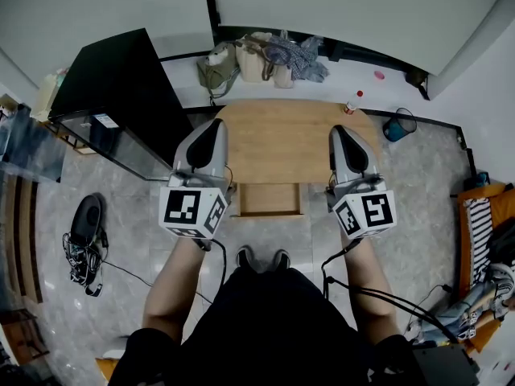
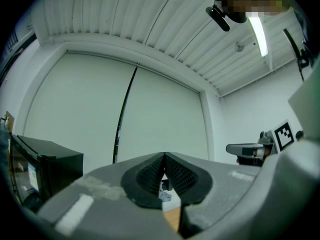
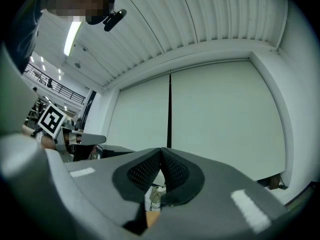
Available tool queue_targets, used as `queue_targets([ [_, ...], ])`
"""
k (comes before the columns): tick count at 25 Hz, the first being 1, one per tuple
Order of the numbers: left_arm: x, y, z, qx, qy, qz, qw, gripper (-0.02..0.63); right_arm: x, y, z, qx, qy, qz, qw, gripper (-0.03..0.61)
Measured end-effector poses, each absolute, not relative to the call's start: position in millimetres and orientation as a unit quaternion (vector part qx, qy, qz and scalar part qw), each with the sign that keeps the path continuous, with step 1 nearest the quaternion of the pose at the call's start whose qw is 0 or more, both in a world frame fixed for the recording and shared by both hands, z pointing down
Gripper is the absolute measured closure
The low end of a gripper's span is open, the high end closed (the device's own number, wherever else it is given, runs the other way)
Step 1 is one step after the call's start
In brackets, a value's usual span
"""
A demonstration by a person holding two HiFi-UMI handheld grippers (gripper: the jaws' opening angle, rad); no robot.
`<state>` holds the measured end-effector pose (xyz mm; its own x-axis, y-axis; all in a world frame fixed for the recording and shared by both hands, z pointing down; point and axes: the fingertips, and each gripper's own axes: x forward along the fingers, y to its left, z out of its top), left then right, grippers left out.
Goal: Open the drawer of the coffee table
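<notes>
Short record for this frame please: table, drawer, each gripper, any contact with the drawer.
table: oval light-wood coffee table
drawer: wooden drawer, appears pulled out from the near edge
left gripper: jaws together, empty, over table's left side
right gripper: jaws together, empty, over table's right side
contact: neither gripper touches the drawer

Grey tiled floor [image 1: 418, 183] carries a wooden coffee table [image 1: 282, 139] at frame ctr, its drawer [image 1: 269, 199] projecting at the lower edge. Upper left: black cabinet [image 1: 121, 95]. Top ctr, by the wall: bags [image 1: 241, 63]. Upper right: small bottle [image 1: 352, 101], teal bin [image 1: 400, 125]. Left: black device [image 1: 84, 223] (cables trailing).
</notes>
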<state>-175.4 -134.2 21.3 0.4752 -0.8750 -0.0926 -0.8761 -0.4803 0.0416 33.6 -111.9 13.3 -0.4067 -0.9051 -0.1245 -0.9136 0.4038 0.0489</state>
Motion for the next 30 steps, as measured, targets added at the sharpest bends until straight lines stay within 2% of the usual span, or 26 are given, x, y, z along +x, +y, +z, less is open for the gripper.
queue_targets([
  [30,-167.9,-131.9,29.0,-0.86,0.509,0.043,0.0,0.612,39.4,-109.7,16.9,-0.542,0.838,0.047,0.044,0.58],
])
